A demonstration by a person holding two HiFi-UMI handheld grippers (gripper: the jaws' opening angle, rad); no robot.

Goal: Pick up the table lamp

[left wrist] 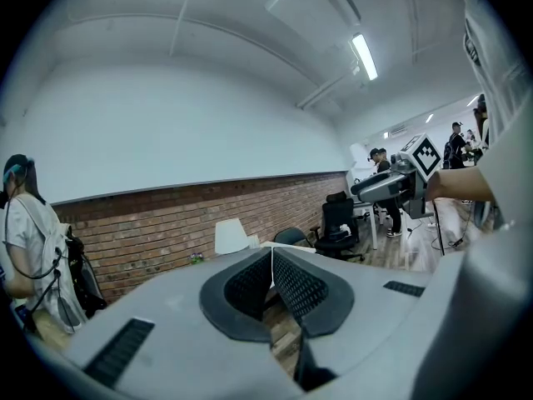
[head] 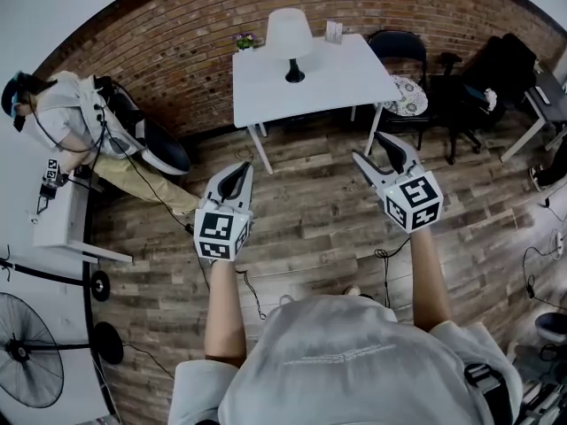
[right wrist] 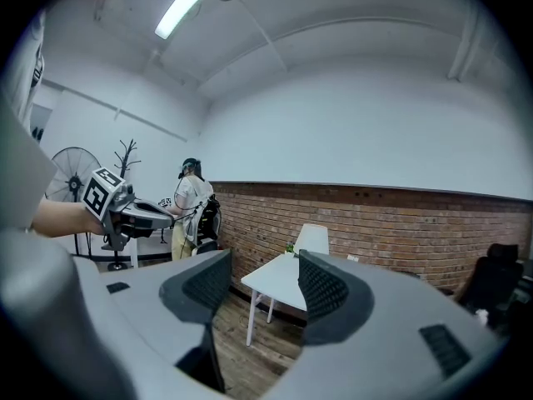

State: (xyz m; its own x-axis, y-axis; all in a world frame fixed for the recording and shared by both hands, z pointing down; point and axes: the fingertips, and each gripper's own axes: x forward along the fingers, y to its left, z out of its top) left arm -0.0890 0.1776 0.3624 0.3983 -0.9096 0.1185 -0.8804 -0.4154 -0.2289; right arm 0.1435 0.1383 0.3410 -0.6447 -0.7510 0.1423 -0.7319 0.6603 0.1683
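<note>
The table lamp point(head: 290, 38) has a white shade and a black base, and stands upright at the back of a white table point(head: 337, 91) against the brick wall. Both grippers hang over the wooden floor, well short of the table. My left gripper point(head: 244, 168) is shut and holds nothing; its pads meet in the left gripper view point(left wrist: 271, 263), with the lamp point(left wrist: 230, 236) far beyond. My right gripper point(head: 374, 150) is open and empty. In the right gripper view the lamp point(right wrist: 312, 238) and table point(right wrist: 279, 277) show through the gap between its jaws point(right wrist: 262, 280).
A small plant point(head: 245, 40) and a cup-like holder point(head: 334, 31) flank the lamp. A person point(head: 71, 118) stands at the left by a white desk point(head: 58, 215). Black chairs point(head: 400, 51) point(head: 465, 91) stand right of the table. A fan point(head: 27, 361) and cables point(head: 252, 290) occupy the floor.
</note>
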